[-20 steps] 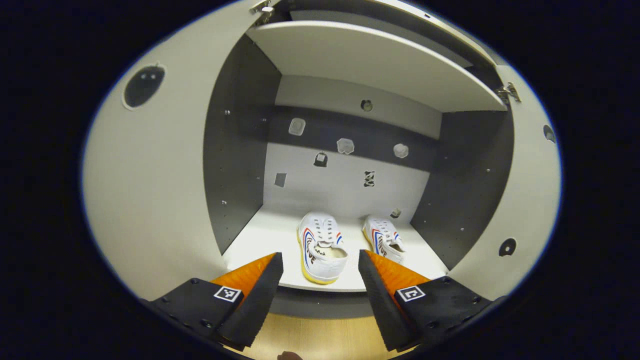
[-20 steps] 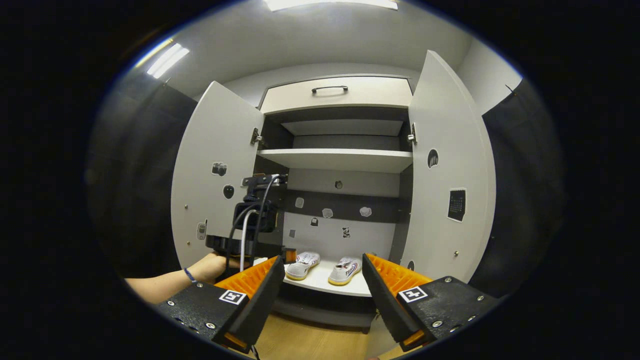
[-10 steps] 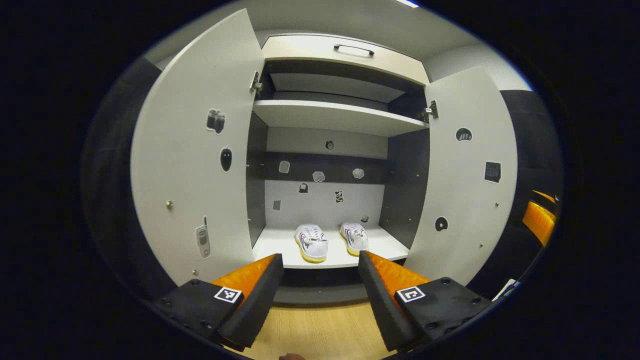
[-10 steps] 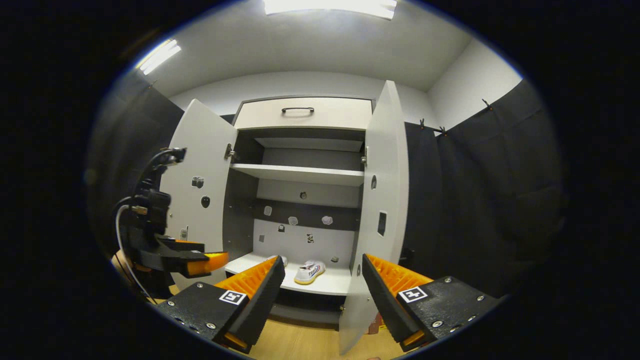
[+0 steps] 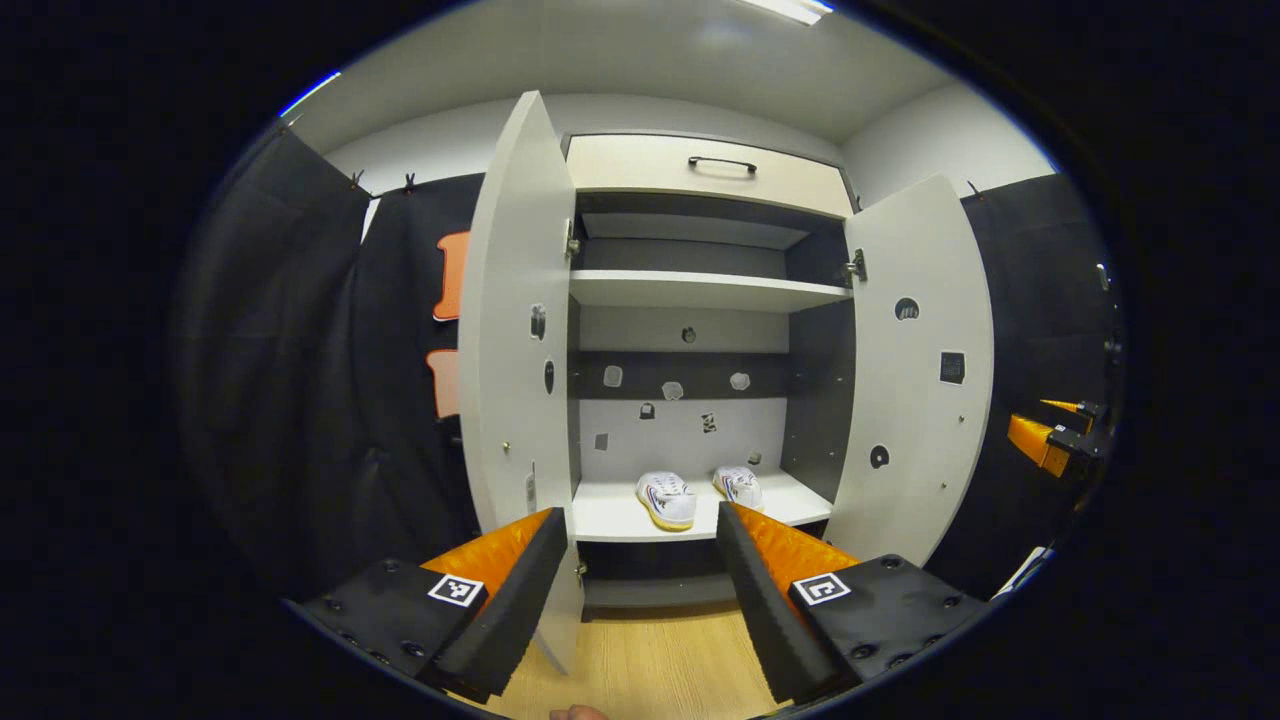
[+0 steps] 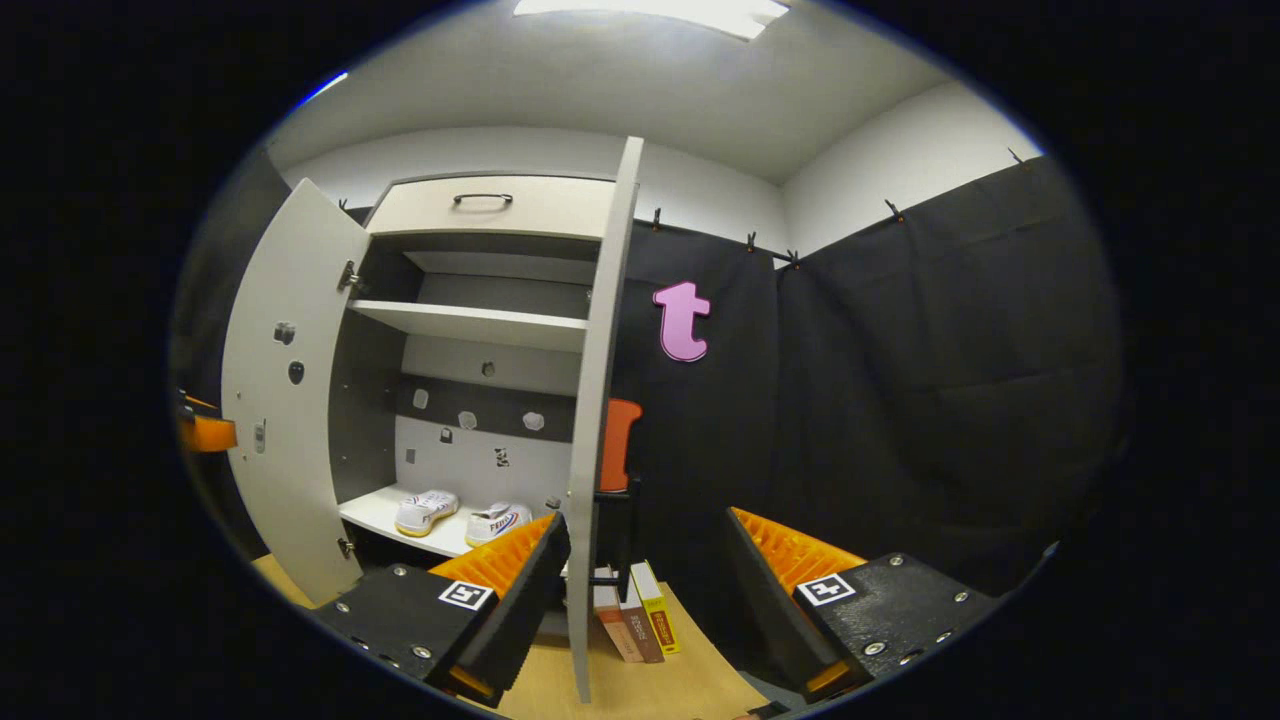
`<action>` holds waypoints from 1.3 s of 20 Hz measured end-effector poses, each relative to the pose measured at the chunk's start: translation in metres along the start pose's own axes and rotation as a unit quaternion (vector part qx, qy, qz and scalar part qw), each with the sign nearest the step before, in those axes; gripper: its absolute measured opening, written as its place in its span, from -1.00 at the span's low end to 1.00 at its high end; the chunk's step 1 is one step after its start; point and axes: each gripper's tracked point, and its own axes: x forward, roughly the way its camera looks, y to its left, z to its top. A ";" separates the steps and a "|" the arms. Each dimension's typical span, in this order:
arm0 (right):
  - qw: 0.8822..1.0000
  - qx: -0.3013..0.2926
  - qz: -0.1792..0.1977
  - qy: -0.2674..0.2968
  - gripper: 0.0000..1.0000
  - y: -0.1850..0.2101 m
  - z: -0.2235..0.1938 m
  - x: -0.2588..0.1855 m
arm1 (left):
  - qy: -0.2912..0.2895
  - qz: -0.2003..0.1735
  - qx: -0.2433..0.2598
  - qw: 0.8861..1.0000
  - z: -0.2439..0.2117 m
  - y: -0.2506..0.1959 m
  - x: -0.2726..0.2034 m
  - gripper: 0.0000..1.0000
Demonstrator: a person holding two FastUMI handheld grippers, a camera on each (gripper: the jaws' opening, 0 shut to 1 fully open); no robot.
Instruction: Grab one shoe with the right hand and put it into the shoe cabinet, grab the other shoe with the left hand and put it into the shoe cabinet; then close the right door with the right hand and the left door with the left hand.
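Observation:
Two white shoes with red and blue stripes stand side by side on the cabinet's bottom shelf (image 5: 605, 518): the left shoe (image 5: 668, 498) and the right shoe (image 5: 740, 486). They also show as the left shoe (image 6: 425, 510) and the right shoe (image 6: 497, 520). Both doors stand open: left door (image 5: 515, 330), right door (image 5: 915, 380). My left gripper (image 5: 640, 590) is open and empty, back from the cabinet over the floor. My right gripper (image 6: 645, 600) is open and empty, with the right door (image 6: 598, 400) edge-on just ahead of it.
A drawer with a dark handle (image 5: 720, 163) tops the cabinet, and a middle shelf (image 5: 700, 292) is bare. Several books (image 6: 635, 610) stand on the wooden floor by the right door's foot. Black cloth walls flank the cabinet. The other gripper (image 5: 1050, 440) shows far right.
Both grippers have drawn back from the cabinet. The left view has swung left and the right view right, so the right door's edge now lies ahead of my right gripper. The shoes stayed put.

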 end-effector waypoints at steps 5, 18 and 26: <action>0.999 0.005 0.018 0.039 0.89 -0.008 -0.042 0.044 | -0.013 0.037 -0.002 0.999 0.006 0.026 -0.024 0.93; 0.990 0.078 0.110 0.051 0.32 0.046 -0.068 0.053 | -0.021 0.093 -0.023 0.995 0.015 0.060 -0.056 0.90; 0.984 0.076 0.155 0.046 0.28 0.120 -0.062 0.060 | -0.023 0.099 -0.033 0.994 0.017 0.097 -0.061 0.90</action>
